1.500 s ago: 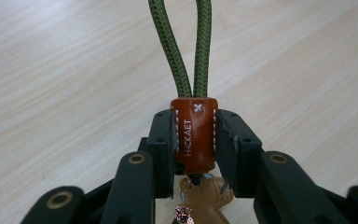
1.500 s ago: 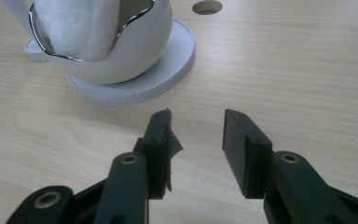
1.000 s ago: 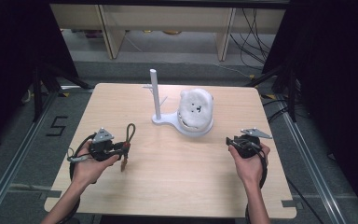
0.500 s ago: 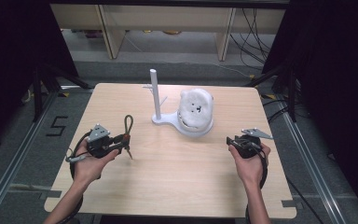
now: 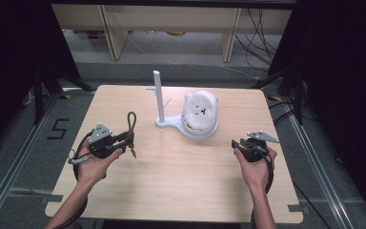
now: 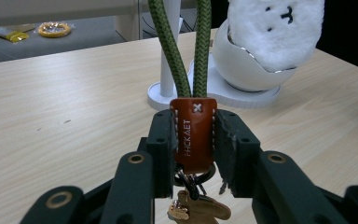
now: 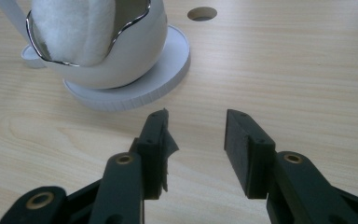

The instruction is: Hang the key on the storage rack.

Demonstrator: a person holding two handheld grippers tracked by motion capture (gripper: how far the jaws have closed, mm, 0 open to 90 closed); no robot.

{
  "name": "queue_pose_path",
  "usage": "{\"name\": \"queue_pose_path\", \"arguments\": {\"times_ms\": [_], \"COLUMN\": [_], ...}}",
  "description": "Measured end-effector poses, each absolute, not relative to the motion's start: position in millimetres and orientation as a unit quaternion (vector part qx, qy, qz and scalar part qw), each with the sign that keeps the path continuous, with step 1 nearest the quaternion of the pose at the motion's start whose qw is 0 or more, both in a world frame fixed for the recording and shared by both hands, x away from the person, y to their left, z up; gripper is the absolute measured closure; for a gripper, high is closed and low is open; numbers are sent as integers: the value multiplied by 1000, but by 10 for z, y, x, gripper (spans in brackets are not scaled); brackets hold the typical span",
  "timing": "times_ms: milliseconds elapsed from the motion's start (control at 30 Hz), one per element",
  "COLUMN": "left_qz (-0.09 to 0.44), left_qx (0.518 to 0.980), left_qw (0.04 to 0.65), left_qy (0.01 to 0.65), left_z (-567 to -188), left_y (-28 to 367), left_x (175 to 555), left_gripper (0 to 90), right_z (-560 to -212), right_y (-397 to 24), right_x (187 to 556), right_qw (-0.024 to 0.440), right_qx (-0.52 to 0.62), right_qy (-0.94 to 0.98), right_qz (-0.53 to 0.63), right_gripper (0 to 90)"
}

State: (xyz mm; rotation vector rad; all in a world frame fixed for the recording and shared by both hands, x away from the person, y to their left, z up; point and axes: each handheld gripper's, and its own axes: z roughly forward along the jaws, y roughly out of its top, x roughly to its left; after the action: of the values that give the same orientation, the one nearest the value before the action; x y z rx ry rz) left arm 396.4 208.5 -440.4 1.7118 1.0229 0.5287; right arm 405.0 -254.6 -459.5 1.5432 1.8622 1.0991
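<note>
The left tongs (image 6: 193,140) are clenched on the brown leather tab (image 6: 194,133) of a keychain, the pads pressing the tab from both sides. From the tab a green braided cord loop (image 5: 132,120) rises toward the far side of the worktop (image 5: 171,191), and below the tab a small metal ring with a brass-coloured key (image 6: 198,210) hangs between the jaws. In the high view the left tongs (image 5: 126,140) are held above the near-left part of the worktop, pointing right and slightly far.

The right tongs (image 7: 196,135) stand released with nothing between the pads; their jaws have just been opening. In the high view they (image 5: 236,144) sit at the near-right of the worktop, pointing left.

Between the two, toward the far middle, a white stand (image 5: 171,123) carries an upright white post (image 5: 157,95), and on its right a white bowl-shaped cup (image 5: 198,131) holds a fluffy white plush (image 5: 200,109) with small dark marks. The stand is well apart from both tongs.
</note>
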Motion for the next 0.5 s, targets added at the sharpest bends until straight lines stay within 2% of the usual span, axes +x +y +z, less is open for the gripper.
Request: {"name": "queue_pose_path", "arguments": {"times_ms": [500], "left_qz": [232], "left_qx": [716], "left_qw": [516], "left_qy": [410], "left_z": [-4315], "left_y": [2021], "left_x": [4068], "left_gripper": [678], "right_z": [-4604], "right_y": [-2536], "right_x": [4050], "right_qw": [242], "right_qx": [563], "right_qy": [681], "right_qz": [402], "right_gripper": [602]}}
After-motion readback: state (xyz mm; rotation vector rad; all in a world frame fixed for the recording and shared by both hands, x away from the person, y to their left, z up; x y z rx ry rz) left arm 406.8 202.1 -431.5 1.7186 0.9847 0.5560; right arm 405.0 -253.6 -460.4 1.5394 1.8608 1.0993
